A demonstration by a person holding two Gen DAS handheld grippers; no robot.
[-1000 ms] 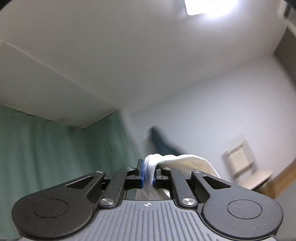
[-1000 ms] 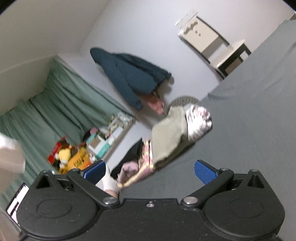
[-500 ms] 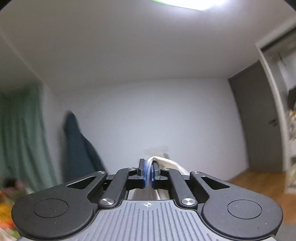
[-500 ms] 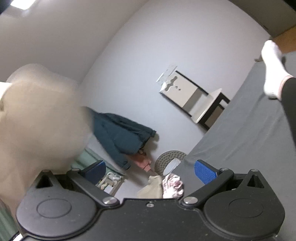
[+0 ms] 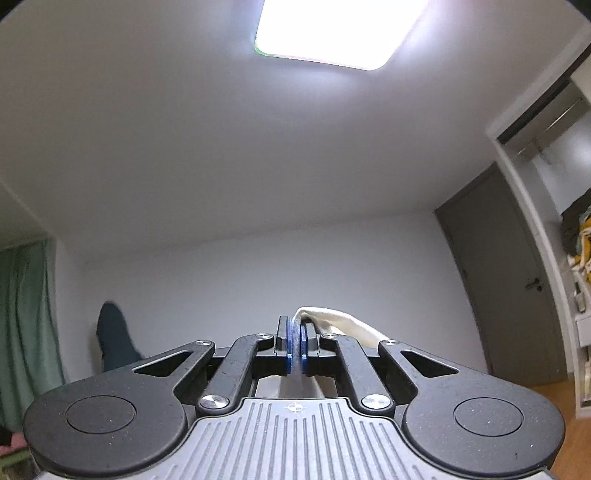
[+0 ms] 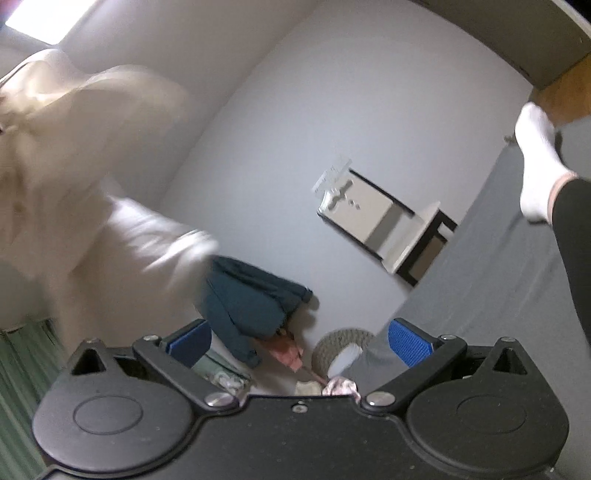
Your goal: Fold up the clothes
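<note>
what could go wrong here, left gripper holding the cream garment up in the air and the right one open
1. The left gripper pinches only a thin edge of the cream garment; it could slip out.
2. The right gripper is open and empty, so the blurred, hanging cloth may bunch instead of spreading flat.

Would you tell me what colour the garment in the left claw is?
Cream garment, shown best in the right wrist view.

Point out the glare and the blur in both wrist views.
Left wrist view: the ceiling light is blown out white, while the left gripper pinching cream cloth is sharp. Right wrist view: the cream garment is motion-smeared; the open right gripper stays crisp.
</note>
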